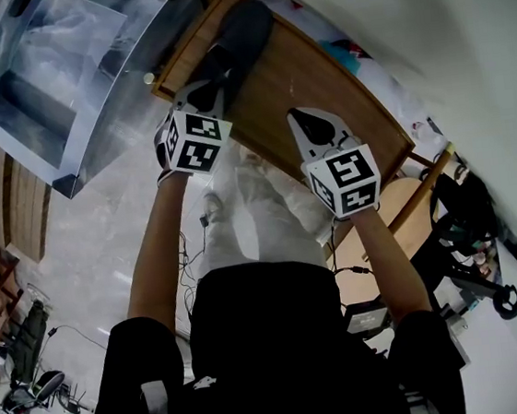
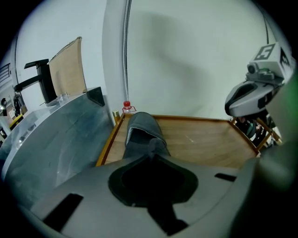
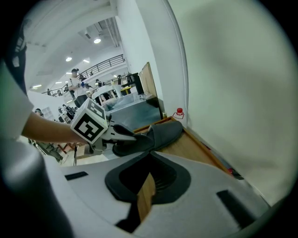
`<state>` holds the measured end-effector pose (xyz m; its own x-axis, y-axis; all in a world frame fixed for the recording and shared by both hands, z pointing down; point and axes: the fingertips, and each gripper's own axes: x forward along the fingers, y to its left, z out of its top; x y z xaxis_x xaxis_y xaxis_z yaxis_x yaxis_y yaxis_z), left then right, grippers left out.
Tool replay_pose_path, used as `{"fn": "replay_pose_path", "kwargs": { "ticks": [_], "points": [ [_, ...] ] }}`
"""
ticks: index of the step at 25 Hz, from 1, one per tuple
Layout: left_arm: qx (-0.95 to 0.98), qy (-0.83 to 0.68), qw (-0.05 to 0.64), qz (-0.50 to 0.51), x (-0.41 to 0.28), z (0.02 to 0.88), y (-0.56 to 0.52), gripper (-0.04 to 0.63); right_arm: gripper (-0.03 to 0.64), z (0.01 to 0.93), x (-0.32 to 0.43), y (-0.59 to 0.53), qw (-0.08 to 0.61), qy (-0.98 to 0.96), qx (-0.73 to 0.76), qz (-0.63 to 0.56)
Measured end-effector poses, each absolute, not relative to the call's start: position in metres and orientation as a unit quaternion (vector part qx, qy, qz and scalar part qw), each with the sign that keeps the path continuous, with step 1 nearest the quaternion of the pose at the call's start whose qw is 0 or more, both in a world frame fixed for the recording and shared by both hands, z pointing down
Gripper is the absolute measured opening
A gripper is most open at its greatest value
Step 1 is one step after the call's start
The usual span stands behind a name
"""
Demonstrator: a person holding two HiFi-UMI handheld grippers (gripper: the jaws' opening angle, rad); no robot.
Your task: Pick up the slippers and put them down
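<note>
Head view: left gripper [image 1: 212, 92] is clamped on the slipper [image 1: 243, 31] heel ahead; right gripper [image 1: 302, 118] stands slightly apart, empty. Lifting seemingly remains.

Wooden table [image 1: 313, 74], red-capped bottle [image 2: 126, 106]

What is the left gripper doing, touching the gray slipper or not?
Touching. The right gripper view shows the left gripper pinching the heel edge of the slipper; the left gripper view shows that fabric caught between its jaws.
</note>
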<state>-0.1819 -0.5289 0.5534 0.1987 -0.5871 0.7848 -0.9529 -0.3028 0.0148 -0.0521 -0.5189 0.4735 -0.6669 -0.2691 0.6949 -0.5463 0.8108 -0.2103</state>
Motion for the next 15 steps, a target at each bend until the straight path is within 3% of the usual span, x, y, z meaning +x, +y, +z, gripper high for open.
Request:
{"fn": "replay_pose_path", "kwargs": {
  "ticks": [15],
  "points": [
    [0.737,-0.540,0.234,0.333,-0.189,0.502,-0.477,0.024,-0.002,0.441,-0.053,-0.477,0.311,-0.896,0.248,0.194]
  ]
}}
